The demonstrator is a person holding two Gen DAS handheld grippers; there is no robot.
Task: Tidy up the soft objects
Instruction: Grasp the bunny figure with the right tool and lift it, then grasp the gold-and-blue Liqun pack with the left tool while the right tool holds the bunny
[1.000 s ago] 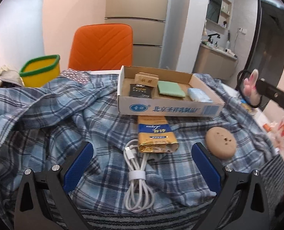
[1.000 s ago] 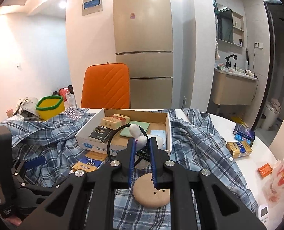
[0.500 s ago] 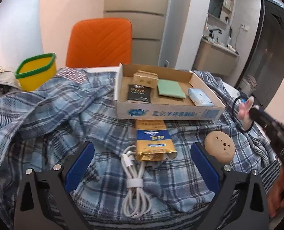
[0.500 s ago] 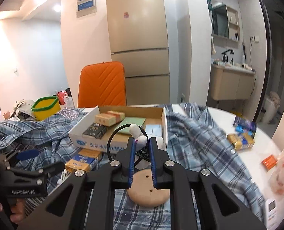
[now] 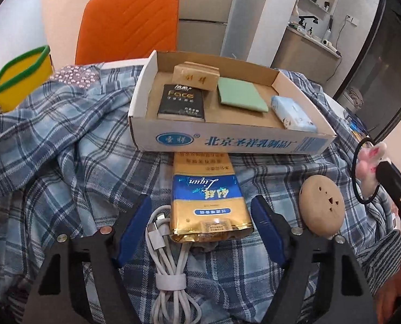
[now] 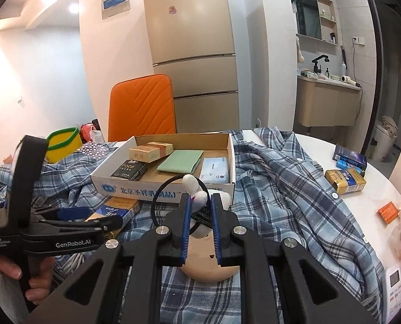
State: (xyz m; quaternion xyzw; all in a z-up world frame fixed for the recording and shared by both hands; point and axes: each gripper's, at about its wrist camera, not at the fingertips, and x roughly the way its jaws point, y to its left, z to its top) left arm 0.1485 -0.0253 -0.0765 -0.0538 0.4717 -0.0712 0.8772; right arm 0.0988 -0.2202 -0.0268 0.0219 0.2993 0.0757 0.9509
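Observation:
My left gripper (image 5: 200, 216) points down at a gold and blue packet (image 5: 208, 202) lying on the plaid shirt (image 5: 65, 167). Its jaws are closing, with the packet and the end of a white cable (image 5: 170, 270) between the blue pads (image 5: 134, 224), which do not press on either. My right gripper (image 6: 199, 202) is shut on a black hair tie with a white bunny (image 6: 192, 186), held above a round tan puff (image 6: 208, 267). Behind it stands an open cardboard box (image 5: 227, 141) holding a green cloth (image 5: 241, 94), a tissue pack and small boxes.
A yellow basket with a green rim (image 5: 22, 75) sits at the far left, and an orange chair (image 5: 130, 24) stands behind the table. Small packets (image 6: 345, 181) and an orange item (image 6: 388, 212) lie on the white table (image 6: 362, 208) at the right. A hand (image 6: 35, 280) holds the left gripper.
The left gripper has moved forward and down over the gold packet, and its jaws have narrowed. The right gripper has sunk a little with the hair tie.

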